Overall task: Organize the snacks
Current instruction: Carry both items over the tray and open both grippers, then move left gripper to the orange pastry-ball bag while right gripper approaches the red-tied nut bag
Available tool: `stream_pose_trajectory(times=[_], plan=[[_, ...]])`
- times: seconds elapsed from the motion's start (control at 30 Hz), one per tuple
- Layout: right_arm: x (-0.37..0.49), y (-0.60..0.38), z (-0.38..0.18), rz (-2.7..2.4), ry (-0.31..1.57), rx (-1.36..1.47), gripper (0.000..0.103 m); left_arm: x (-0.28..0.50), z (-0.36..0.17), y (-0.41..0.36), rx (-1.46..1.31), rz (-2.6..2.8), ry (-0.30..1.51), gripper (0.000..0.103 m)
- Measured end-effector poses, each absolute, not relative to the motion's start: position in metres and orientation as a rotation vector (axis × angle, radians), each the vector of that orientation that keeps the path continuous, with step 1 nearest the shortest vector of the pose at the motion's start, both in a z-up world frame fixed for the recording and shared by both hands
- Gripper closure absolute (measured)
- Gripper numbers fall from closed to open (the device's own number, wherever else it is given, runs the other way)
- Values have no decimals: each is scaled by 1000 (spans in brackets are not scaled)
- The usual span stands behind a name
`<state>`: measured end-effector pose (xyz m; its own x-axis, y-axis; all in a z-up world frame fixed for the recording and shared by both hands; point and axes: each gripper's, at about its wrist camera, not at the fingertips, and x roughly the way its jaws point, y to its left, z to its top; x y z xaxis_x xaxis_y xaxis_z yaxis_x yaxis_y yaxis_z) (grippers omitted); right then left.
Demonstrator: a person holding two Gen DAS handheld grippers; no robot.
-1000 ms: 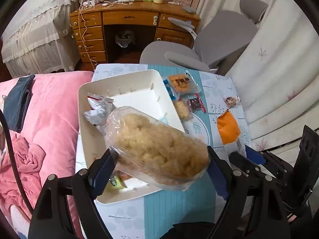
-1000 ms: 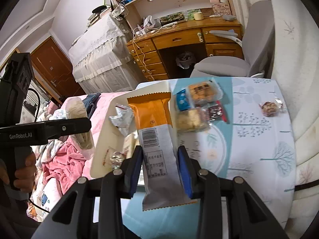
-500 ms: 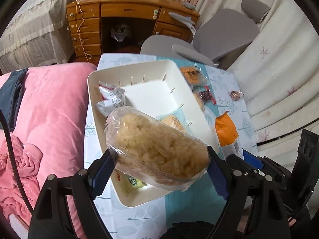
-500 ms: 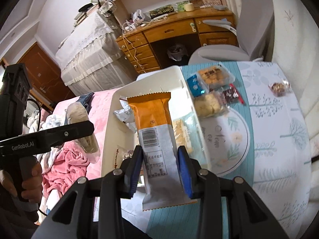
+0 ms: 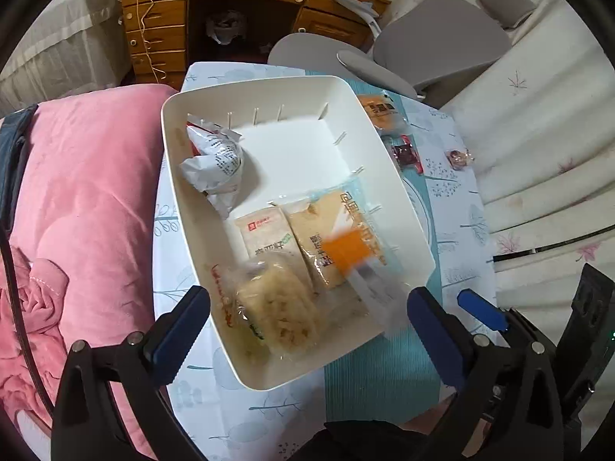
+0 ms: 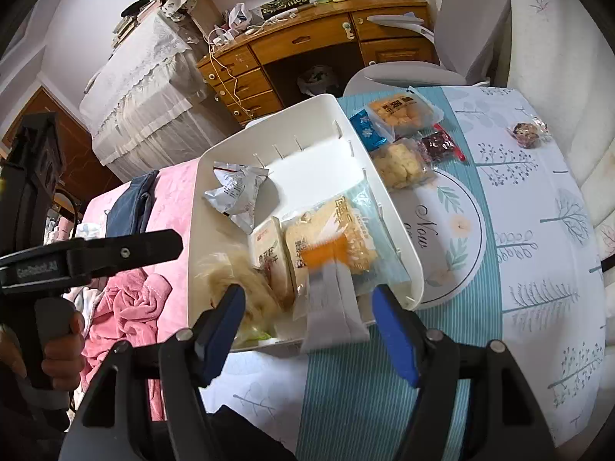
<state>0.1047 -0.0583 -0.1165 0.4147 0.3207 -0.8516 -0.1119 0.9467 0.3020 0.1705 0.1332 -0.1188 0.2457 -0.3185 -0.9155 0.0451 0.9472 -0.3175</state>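
- Both pairs of fingers are standing spread, having just been opening: the left gripper (image 5: 307, 317) at the bottom of its view is letting the clear bag of puffed snack (image 5: 278, 303) lie free in the near end of the white bin (image 5: 184, 207), pads clear of it
- At the bottom of the right view, the right gripper (image 6: 307, 320) is releasing the orange-and-white packet (image 6: 330, 288), blurred and seemingly dropping over the bin's near rim, untouched by either pad
- Beyond them, flat pale packets (image 5: 269, 232) and a crumpled silver wrapper (image 5: 215, 157) are sitting in the bin, so snacks are gathering there
- Farther up right, loose snacks (image 6: 399, 115) are waiting on the tablecloth (image 6: 519, 211), probably next
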Motion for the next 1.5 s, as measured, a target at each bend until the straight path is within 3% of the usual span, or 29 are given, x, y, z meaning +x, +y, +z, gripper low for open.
stream_pose_trajectory(times=[0.23,0.63,1.07,1.5], plan=[[101,-64,-116,250,1121,211,26,170,-118,128,-236,-269,1310,1],[108,-104,-110,214,1129,247,25,171,-104,97,-192,-217,1298,1],[147,-196,-114,180,1135,304,25,209,-95,12,-179,-198,1303,1],[211,-281,-146,119,1165,396,25,295,-112,-90,-43,-193,1325,1]])
